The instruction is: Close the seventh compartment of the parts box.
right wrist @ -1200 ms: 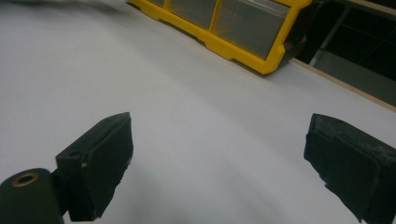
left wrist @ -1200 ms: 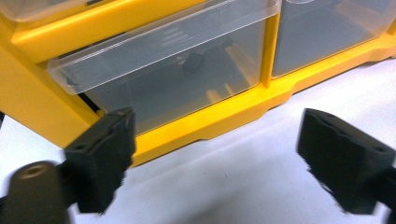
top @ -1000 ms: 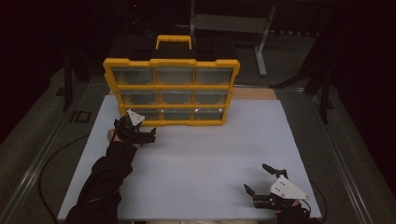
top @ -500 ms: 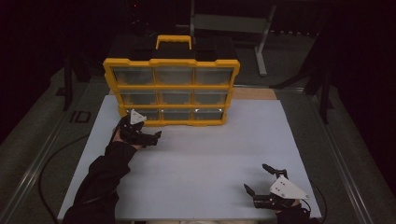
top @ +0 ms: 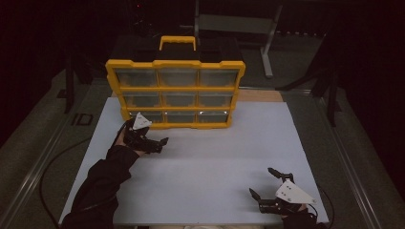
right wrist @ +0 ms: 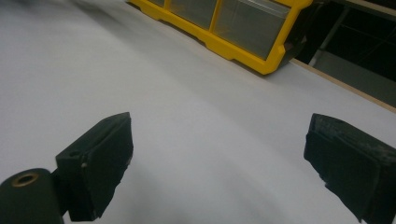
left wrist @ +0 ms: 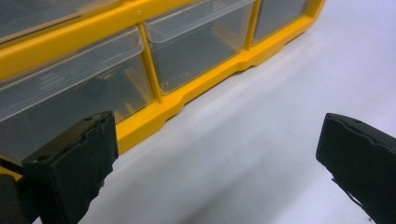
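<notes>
Left gripper low beside organizer — fingers spread, nothing held

Obstacle: yellow drawer organizer, upright along the table far edge, left gripper just before its bottom-left drawer. Free room: white surface from organizer to near edge; right gripper at near-right corner.

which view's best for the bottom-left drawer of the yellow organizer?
Left gripper view: the bottom-left drawer sits close behind the open left gripper, its clear front readable. The high view shows the whole yellow organizer, but that drawer is small and partly behind the gripper. The right gripper view catches the organizer's far corner.
</notes>
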`<action>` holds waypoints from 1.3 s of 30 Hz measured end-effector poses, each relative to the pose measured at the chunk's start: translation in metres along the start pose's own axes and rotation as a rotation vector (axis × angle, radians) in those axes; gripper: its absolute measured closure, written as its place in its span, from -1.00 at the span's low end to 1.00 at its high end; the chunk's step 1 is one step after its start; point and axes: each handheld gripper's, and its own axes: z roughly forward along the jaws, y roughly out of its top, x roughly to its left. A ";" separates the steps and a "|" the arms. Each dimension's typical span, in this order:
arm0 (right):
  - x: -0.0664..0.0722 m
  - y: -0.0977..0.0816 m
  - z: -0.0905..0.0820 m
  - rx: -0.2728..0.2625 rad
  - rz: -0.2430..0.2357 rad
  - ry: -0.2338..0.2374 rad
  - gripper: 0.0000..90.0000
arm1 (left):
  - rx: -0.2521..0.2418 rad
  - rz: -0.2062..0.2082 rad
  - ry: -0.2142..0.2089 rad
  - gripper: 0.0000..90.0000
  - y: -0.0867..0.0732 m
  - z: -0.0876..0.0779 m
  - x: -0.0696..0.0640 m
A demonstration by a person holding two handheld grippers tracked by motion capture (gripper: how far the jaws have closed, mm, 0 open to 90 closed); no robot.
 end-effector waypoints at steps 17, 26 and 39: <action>0.000 0.000 0.001 0.002 0.000 0.003 -0.82 | -0.024 0.022 -0.015 -1.00 -0.020 -0.029 -0.007; 0.000 0.000 0.001 0.003 -0.002 0.002 -0.82 | -0.035 0.016 -0.024 -1.00 -0.033 -0.042 -0.013; 0.000 0.000 0.001 0.003 -0.002 0.002 -0.82 | -0.057 0.011 -0.034 -1.00 -0.054 -0.056 -0.020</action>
